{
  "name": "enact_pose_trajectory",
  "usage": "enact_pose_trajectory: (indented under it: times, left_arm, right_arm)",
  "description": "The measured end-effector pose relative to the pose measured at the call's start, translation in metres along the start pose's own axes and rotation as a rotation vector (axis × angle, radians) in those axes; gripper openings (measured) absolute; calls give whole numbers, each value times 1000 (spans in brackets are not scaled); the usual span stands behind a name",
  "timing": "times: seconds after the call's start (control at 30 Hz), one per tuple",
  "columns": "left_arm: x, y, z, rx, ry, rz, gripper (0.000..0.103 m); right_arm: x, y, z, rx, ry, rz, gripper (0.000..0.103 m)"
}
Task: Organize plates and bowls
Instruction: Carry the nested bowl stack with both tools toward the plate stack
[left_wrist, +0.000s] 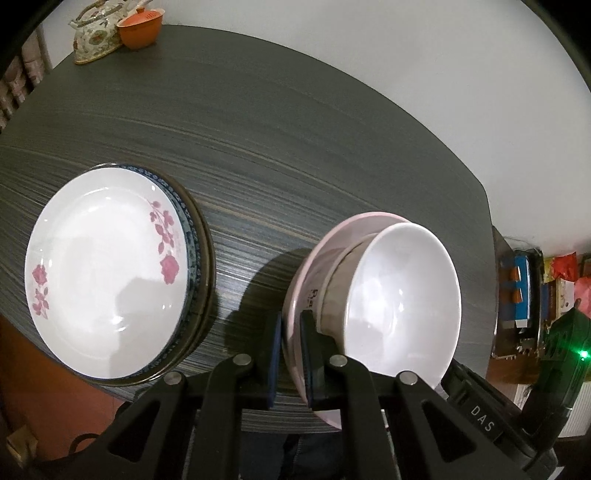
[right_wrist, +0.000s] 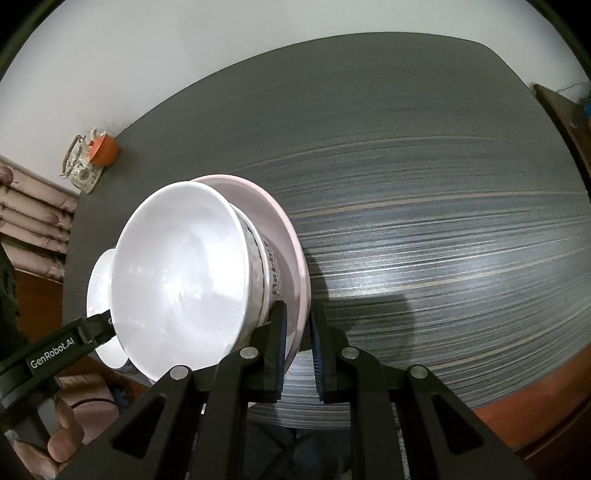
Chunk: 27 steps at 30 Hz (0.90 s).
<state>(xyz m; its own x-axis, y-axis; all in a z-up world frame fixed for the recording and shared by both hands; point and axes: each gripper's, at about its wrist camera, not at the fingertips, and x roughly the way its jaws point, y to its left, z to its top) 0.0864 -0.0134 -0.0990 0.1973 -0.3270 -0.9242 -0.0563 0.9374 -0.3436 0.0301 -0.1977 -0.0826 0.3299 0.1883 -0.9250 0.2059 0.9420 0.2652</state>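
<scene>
Between both tools (left_wrist: 291, 354) (right_wrist: 297, 350), pink plate (right_wrist: 291, 236) clamped.

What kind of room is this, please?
Probably a dining corner in a home: a dark wood-grain table against a plain wall, a flowered teapot and an orange cup at its far edge, and stacked plates.

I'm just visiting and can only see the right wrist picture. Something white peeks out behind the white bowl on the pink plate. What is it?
Observer: A glossy round white plate with pink flowers, lying over on the grey striped table.
Operator: Just the one plate?
Observer: No, it tops a stack. A blue-patterned plate shows its rim right beneath it.
Operator: And that other black tool, what is it doing?
Observer: The left gripper is shut on the rim of the pink plate.
</scene>
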Motion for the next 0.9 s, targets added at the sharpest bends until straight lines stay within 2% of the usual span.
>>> enact_pose_trajectory:
  times: [0.33,0.9]
  left_arm:
    - [-28,21,6,-45,-58,4,8]
    - [-81,96,14,-175,-162,61,8]
  right_arm:
    - [-14,17,4,-45,-20,14,14]
    - [-15,101,7,-196,-12,67,14]
